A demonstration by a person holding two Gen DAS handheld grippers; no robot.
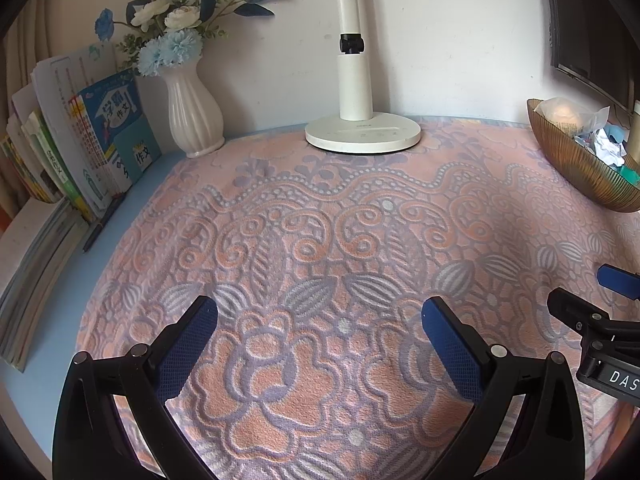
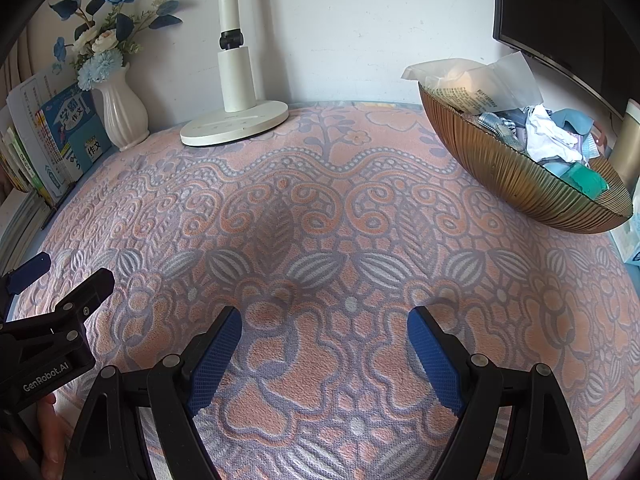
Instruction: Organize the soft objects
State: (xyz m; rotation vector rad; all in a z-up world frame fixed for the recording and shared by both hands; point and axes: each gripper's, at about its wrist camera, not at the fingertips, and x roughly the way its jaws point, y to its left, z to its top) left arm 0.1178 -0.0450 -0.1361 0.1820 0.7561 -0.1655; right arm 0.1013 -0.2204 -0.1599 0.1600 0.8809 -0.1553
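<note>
Left wrist view: left tool (image 1: pixel 320 322) spread wide, holding nothing, hovering over the patterned towel (image 1: pixel 328 240) that covers the desk. Towel lies flat in front of the lamp base (image 1: pixel 363 134), probably spread out ready for folding. Vase (image 1: pixel 195 114) and books (image 1: pixel 100 140) sit left of the lamp; gold bowl (image 1: pixel 576 164) right of it, stuffed with crumpled cloths and wrappers. Right tool's tip pokes in at the right edge.

Right wrist view: right tool (image 2: pixel 325 326) also spread and empty above the towel, nearer than the lamp base (image 2: pixel 234 124). Gold bowl (image 2: pixel 516 176) right of the lamp, likely the collecting spot for small soft items. Both tools look poised to grab the towel's near edge.
</note>
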